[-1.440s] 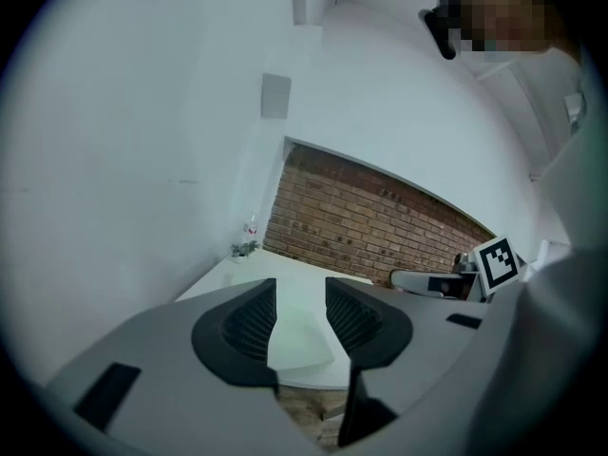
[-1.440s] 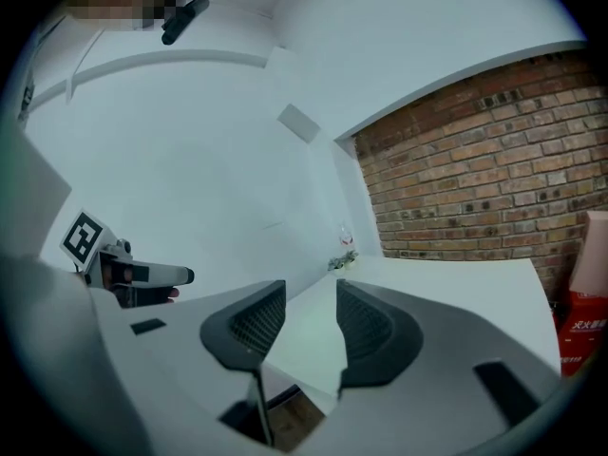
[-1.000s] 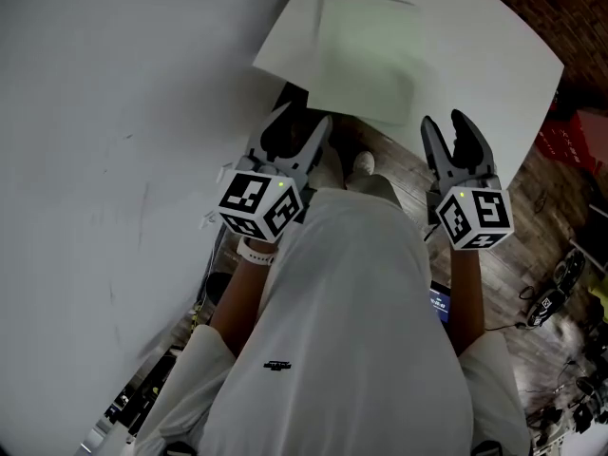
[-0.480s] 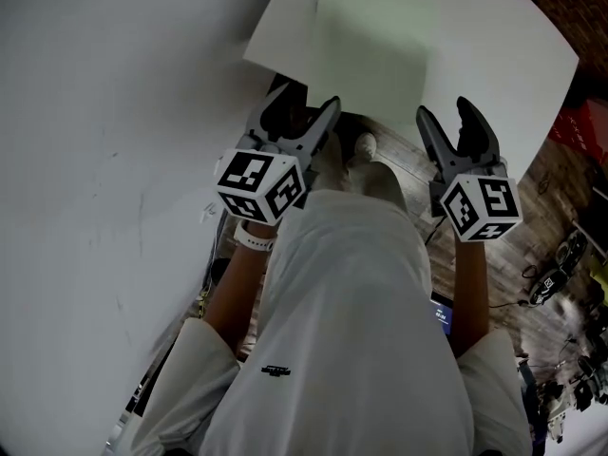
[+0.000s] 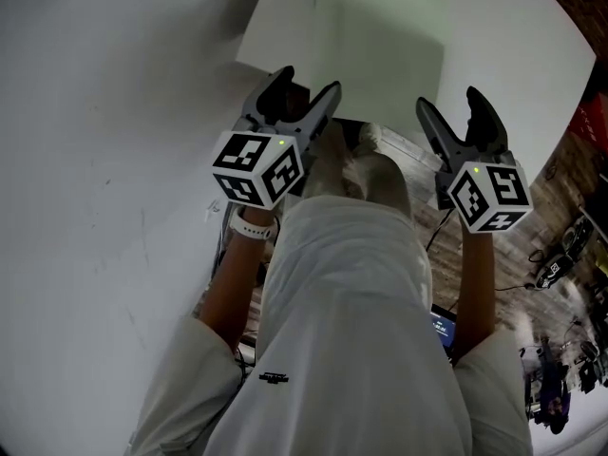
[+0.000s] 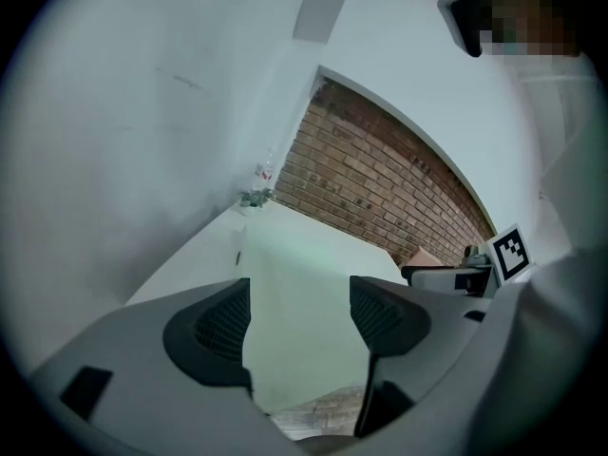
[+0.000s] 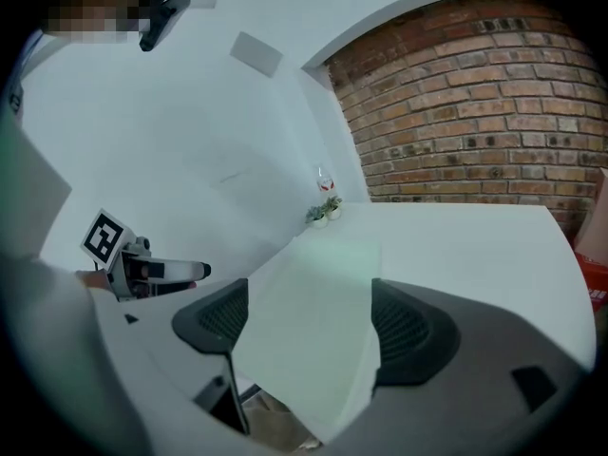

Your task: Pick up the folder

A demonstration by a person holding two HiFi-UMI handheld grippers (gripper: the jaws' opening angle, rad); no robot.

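Observation:
A pale green folder (image 5: pixel 380 46) lies flat on the white table (image 5: pixel 513 55), its near edge close to the table's front edge. My left gripper (image 5: pixel 299 88) hovers at that front edge near the folder's left corner, its jaws opening with nothing between them. My right gripper (image 5: pixel 454 107) hangs just short of the edge at the folder's right side, jaws also opening and empty. In the left gripper view the folder (image 6: pixel 304 264) shows beyond the gap of the left gripper (image 6: pixel 299 304). The right gripper view frames the folder (image 7: pixel 328 255) past the right gripper (image 7: pixel 309 323).
A white wall (image 5: pixel 95 112) runs along the left. A brick wall (image 6: pixel 380 179) stands behind the table, with small potted plants (image 7: pixel 323 215) at the table's far corner. The person's shoes (image 5: pixel 366 141) are under the front edge. Cables and gear (image 5: pixel 560 264) litter the floor at right.
Both grippers have moved forward and down toward the table's front edge, and their jaws have spread wider. The folder has not moved.

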